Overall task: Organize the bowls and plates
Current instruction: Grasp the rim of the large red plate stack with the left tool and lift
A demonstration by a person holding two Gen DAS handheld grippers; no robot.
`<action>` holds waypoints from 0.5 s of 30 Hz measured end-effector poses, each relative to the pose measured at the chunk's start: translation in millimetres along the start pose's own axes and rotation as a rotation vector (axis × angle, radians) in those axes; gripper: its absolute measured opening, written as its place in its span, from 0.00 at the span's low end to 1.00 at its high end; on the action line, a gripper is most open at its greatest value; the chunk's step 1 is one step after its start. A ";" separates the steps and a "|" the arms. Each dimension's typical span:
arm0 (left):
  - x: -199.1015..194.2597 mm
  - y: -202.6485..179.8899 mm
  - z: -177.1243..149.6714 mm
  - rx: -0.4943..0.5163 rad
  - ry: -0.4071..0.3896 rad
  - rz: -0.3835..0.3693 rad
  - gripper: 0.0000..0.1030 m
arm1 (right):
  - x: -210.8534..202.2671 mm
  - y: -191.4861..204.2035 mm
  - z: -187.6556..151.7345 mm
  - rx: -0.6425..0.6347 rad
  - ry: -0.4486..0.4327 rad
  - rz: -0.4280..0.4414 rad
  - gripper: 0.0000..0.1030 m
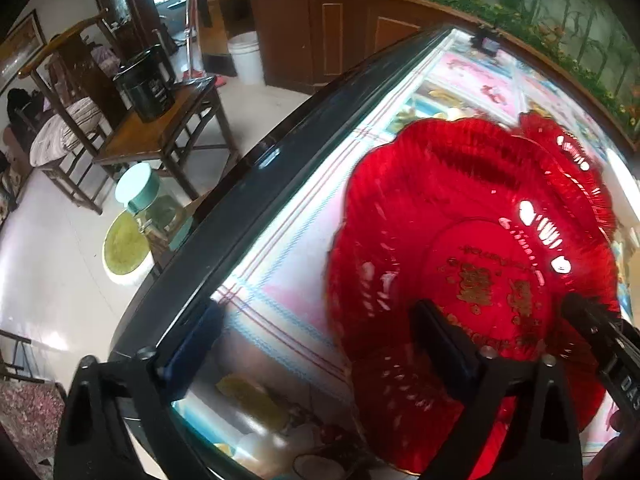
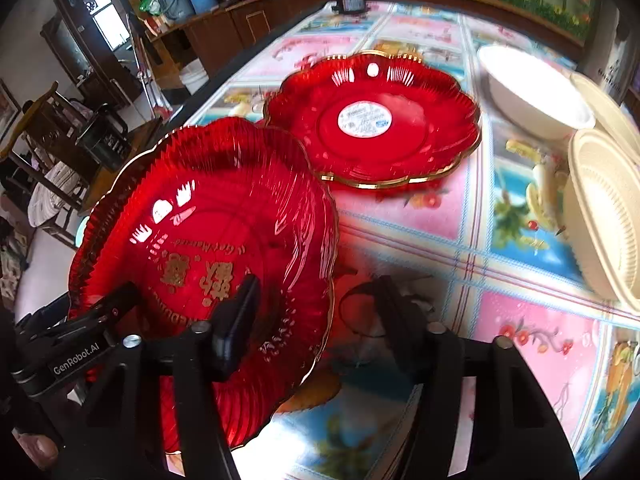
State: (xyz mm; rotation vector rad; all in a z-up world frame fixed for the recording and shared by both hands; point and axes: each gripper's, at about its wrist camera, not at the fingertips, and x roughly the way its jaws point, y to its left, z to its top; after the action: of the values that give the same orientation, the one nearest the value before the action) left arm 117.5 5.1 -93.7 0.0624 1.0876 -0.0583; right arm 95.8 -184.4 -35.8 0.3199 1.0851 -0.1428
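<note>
The table (image 2: 532,320) fills most of both views, covered by a glossy cloth printed in pink and blue squares with fruit and flowers, and edged by a dark rim. On it, 2 red plates take up the middle.

The near red plate (image 2: 208,216) is translucent, ribbed and scalloped, with a thin gold edge and gold characters on its centre; it sits tilted at the table's left edge. The far red plate (image 2: 376,120) lies flat just beyond it, same shape, with a round white label in the middle. The 2 rims look close or overlapping; I cannot tell if they touch.

The right wrist view alone shows a white bowl (image 2: 536,92) at the far right and a cream ribbed bowl (image 2: 604,216) nearer, well apart from the plates. The left wrist view alone shows the floor beside the table: a wooden side table (image 1: 160,136) carrying a dark pot (image 1: 146,84), and a teal-lidded jar (image 1: 148,204).

The left gripper (image 1: 316,344) stands wide, 1 finger outside the table rim, the other over the near plate. The right gripper (image 2: 316,312) is also wide, its left finger above the near plate's centre, holding nothing.
</note>
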 end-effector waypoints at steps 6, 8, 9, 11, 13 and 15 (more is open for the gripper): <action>-8.9 -8.6 -3.9 0.010 -0.035 -0.080 0.35 | -1.3 4.9 -5.6 -0.009 -0.003 0.027 0.16; -11.9 -16.2 -6.0 0.039 -0.045 -0.068 0.28 | -3.0 6.3 -7.4 -0.014 -0.007 0.023 0.15; -12.2 -17.7 -7.5 0.044 -0.050 -0.067 0.28 | -3.9 5.1 -8.8 -0.009 -0.012 0.022 0.15; -12.2 -16.3 -9.1 0.042 -0.060 -0.084 0.28 | -5.6 2.6 -12.3 0.003 -0.016 0.038 0.15; -14.3 -11.7 -10.3 0.022 -0.052 -0.112 0.22 | -7.4 0.0 -13.9 0.009 -0.020 0.046 0.14; -16.5 -8.8 -12.2 0.009 -0.039 -0.131 0.21 | -11.6 -0.5 -17.0 0.007 -0.027 0.048 0.13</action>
State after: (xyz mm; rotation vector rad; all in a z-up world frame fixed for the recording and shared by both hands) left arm 98.4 -2.4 -85.0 -0.0015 1.0515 -0.1814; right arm 76.0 -179.9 -32.9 0.3495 1.0498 -0.1083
